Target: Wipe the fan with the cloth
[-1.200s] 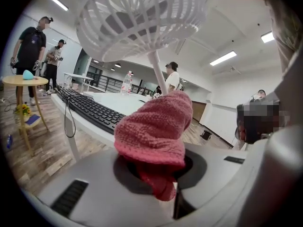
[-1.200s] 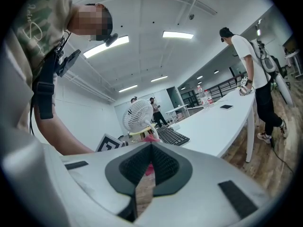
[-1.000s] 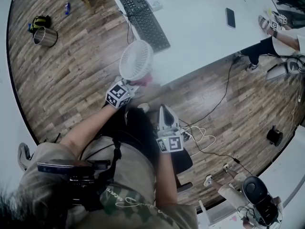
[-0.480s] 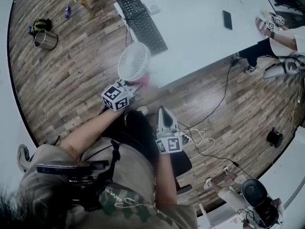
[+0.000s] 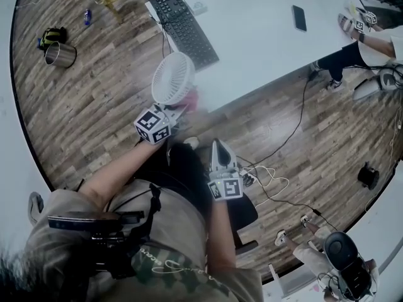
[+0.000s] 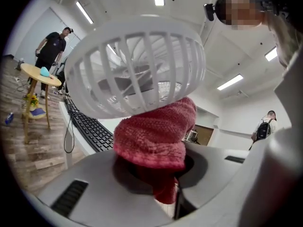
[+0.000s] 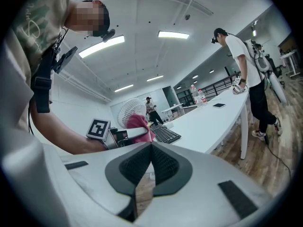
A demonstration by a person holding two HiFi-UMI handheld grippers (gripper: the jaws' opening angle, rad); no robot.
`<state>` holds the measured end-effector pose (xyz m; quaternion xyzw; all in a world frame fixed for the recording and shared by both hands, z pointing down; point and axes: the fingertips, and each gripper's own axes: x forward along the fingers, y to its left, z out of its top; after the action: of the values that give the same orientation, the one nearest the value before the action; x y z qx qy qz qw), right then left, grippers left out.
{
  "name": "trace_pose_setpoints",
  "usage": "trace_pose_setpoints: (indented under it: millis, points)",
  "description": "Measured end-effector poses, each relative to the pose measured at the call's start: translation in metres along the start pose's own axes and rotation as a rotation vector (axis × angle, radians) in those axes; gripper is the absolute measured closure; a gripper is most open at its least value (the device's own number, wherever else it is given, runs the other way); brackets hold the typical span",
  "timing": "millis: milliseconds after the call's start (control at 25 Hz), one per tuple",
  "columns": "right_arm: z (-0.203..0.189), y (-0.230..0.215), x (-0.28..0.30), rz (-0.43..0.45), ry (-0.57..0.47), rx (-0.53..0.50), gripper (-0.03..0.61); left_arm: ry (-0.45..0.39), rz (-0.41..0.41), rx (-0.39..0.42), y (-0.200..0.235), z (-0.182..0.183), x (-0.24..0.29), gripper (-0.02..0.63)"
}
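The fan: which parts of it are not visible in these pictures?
Head view: the stand of the fan is hidden under its grille and the cloth.
Left gripper view: the cloth covers its lower rim and stand.
Right gripper view: the fan is too small; the cloth hides its lower part.

**Open-plan office or laboratory workroom.** A long white table (image 5: 252, 33) is set on a wood-plank floor (image 5: 94, 109) and is furnished with a keyboard (image 5: 182, 25) and a phone (image 5: 299, 17). Cables (image 5: 272, 182) are trailed across the floor. Strip lights (image 7: 173, 34) are mounted in rows on a white ceiling. A standing person (image 7: 242, 63) is seen beside the table, and others farther back.
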<state>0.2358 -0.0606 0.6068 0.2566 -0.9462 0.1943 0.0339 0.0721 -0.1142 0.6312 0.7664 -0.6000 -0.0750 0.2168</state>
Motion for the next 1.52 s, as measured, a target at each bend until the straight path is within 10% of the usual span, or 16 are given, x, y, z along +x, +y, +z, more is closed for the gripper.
trace_pose_setpoints:
  millis: [1080, 1520]
  points:
    - [0.015, 0.005, 0.015, 0.036, -0.016, -0.023, 0.577, -0.006, -0.056, 0.206, -0.003, -0.01, -0.003, 0.538]
    - [0.047, 0.022, 0.038, -0.023, -0.096, -0.194, 0.577, 0.008, -0.066, 0.225, -0.003, -0.031, -0.002, 0.538]
